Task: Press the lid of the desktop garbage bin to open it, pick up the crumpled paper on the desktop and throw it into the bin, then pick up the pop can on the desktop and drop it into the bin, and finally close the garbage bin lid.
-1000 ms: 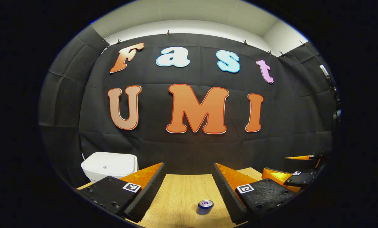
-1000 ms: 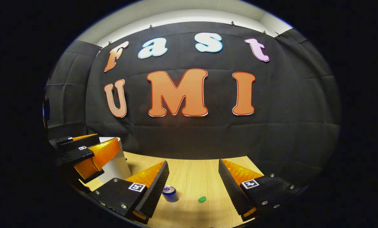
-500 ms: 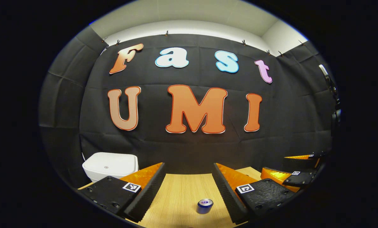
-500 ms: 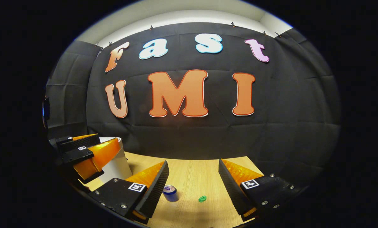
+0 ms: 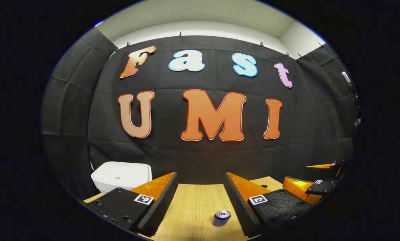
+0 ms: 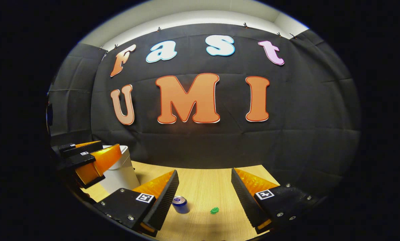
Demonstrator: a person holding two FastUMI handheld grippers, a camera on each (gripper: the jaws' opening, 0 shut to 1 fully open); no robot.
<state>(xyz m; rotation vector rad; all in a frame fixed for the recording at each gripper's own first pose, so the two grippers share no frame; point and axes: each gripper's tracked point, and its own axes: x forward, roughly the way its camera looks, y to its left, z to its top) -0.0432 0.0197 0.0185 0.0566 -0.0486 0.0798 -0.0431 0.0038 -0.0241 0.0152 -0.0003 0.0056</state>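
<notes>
Presently, bin (image 5: 121, 175): white, lid down, at the desktop's (image 6: 200, 187) far left edge.
Left gripper (image 5: 199, 201): nearer the bin, which lies ahead-left of its spread, empty jaws.
Right gripper (image 6: 205, 197): spread, empty.
Pop can (image 6: 180, 204): upright, mid-desktop.
Crumpled paper (image 6: 214, 210): small, shape unclear.

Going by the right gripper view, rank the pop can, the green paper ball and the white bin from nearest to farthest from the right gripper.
1. Pop can: beside the left finger of the right gripper.
2. Green paper ball: on the table between the fingers; too close to call against the can.
3. White bin: farthest, back left, behind the left gripper.
</notes>
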